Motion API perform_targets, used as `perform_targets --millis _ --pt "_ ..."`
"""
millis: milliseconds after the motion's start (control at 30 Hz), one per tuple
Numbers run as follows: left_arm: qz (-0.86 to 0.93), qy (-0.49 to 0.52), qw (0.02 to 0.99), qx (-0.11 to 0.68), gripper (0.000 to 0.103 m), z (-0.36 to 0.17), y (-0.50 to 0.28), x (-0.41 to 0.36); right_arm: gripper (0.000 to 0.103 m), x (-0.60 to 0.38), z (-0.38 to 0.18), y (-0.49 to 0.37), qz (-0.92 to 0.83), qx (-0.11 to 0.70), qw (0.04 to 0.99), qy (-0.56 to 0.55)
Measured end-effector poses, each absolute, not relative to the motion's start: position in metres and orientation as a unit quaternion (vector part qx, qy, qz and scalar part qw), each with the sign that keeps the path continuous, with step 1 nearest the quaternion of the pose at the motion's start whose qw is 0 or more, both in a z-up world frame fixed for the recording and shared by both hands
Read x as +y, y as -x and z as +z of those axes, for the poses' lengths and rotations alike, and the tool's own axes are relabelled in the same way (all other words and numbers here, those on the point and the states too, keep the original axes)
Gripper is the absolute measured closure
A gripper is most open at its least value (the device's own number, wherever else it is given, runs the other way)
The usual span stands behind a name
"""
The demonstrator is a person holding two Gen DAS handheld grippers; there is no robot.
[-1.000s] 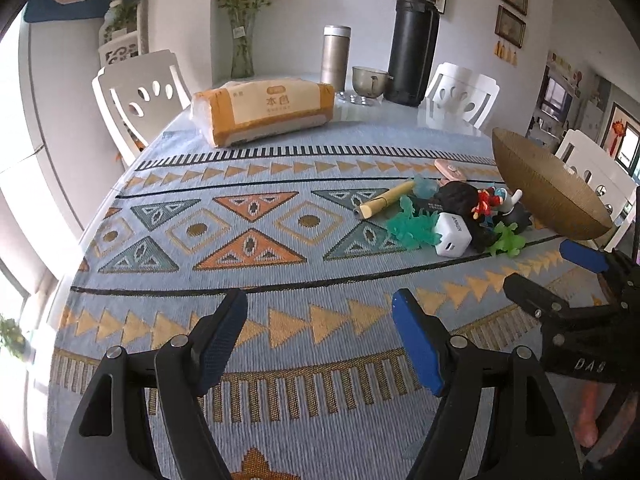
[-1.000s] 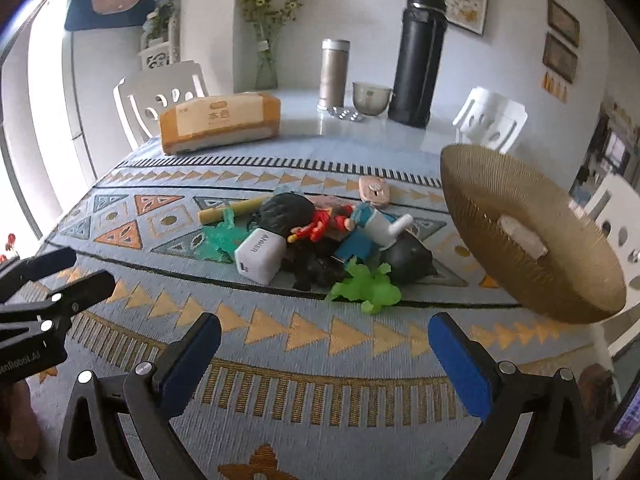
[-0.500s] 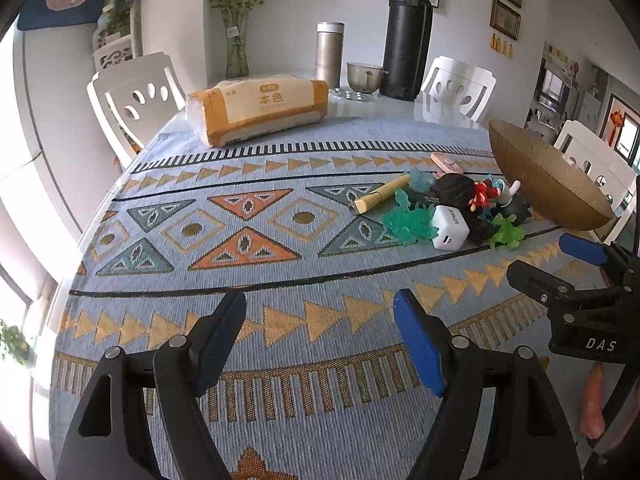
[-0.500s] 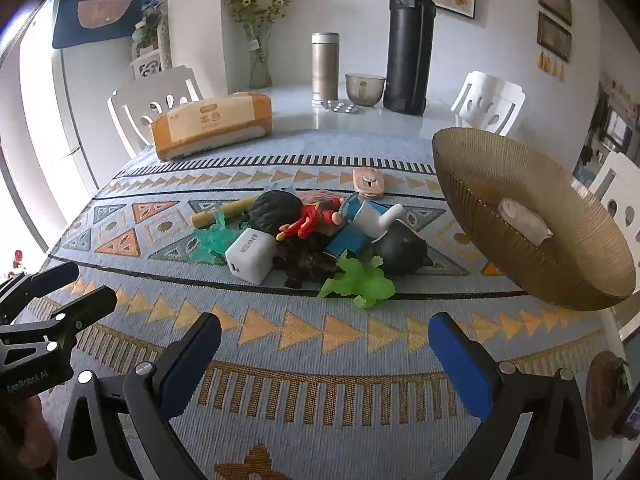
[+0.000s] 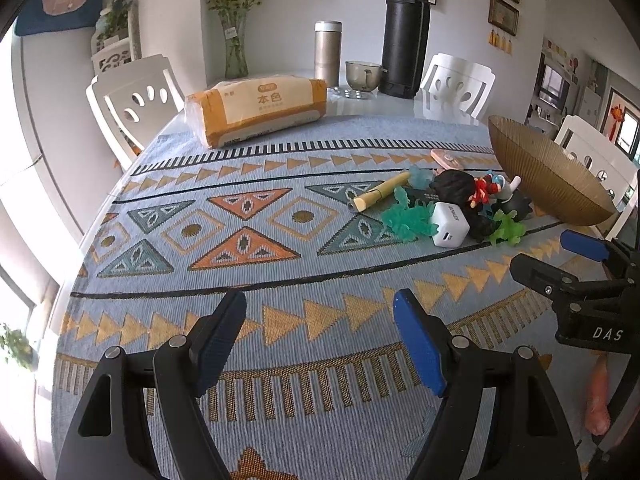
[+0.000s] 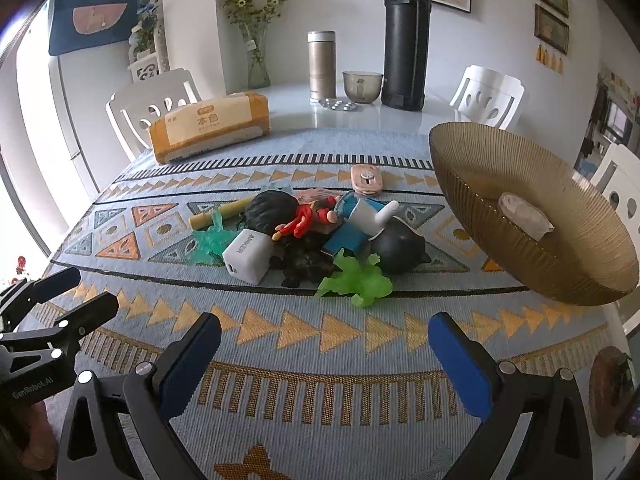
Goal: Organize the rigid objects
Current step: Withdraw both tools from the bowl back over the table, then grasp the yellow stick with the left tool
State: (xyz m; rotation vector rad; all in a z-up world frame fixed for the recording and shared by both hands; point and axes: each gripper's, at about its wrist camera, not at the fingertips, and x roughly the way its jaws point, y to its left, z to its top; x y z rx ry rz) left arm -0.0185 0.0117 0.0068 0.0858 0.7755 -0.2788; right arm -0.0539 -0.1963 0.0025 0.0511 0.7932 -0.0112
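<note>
My left claw point(image 5: 320, 344) and right claw point(image 6: 324, 364) hang wide and empty, unmoved; toy pile point(image 6: 312, 236) untouched, bowl point(image 6: 532, 240) waiting.

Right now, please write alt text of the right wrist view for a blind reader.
An open gripper hovers empty over a patterned tablecloth, facing a pile of small toys and a white charger. A brown bowl stands to the pile's right.

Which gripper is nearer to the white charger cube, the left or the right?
Right. The right gripper hangs open just before the white charger cube; the left gripper stands open farther to its side.
</note>
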Motion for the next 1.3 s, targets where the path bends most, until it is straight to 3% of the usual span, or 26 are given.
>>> perform_targets --millis 367,567,700,733,833,1000,1300 --pt "-0.139 -0.04 0.914 0.38 0.028 0.007 0.017 0.012 0.0 -0.202 0.005 0.057 -0.013 0.38 0.924 -0.041" --pt "-0.205 0.003 0.885 0.418 0.028 0.018 0.0 0.011 0.0 -0.238 0.008 0.062 -0.027 0.368 0.922 -0.118" --pt "-0.199 -0.046 0.881 0.427 0.029 0.025 -0.025 -0.013 0.0 -0.251 0.005 0.061 -0.008 0.374 0.914 -0.159" --pt "-0.193 -0.066 0.883 0.423 0.03 0.024 -0.035 -0.02 0.0 -0.252 0.004 0.061 -0.006 0.374 0.913 -0.162" --pt "-0.191 -0.095 0.874 0.437 0.051 0.014 -0.067 -0.029 0.0 -0.248 0.006 0.062 0.005 0.372 0.915 -0.155" --pt "-0.223 -0.131 0.854 0.452 0.055 0.0 -0.096 -0.041 0.0 -0.233 0.007 0.061 0.017 0.374 0.919 -0.122" --pt "-0.3 -0.108 0.824 0.469 0.055 -0.003 -0.13 -0.046 0.0 -0.236 0.003 0.055 0.023 0.383 0.914 -0.131"
